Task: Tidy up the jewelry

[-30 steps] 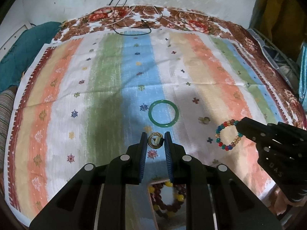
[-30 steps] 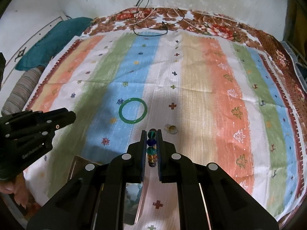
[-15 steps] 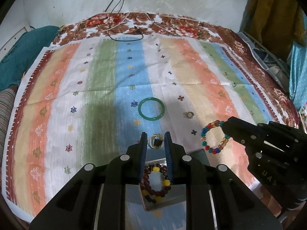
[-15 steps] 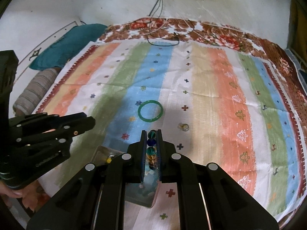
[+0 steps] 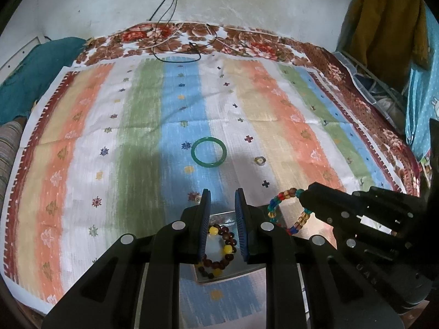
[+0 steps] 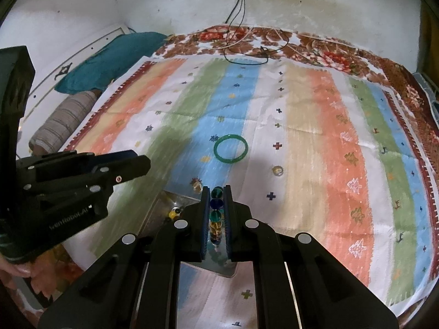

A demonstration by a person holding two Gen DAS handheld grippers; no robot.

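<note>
Pinching a bright bead bracelet (image 5: pixel 273 203) tight in the right gripper (image 5: pixel 306 196), loop hanging on edge over the metal tray (image 6: pixel 171 198), drop spot straight below; left gripper (image 5: pixel 221 192) alongside over the tray, narrowly parted, seemingly empty.

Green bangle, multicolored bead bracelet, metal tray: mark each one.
green bangle (image 5: pixel 209 152): left wrist view, near rim of the ring.
multicolored bead bracelet (image 5: pixel 285 193): left wrist view, top beads.
metal tray (image 6: pixel 175 200): right wrist view, bare floor.
</note>
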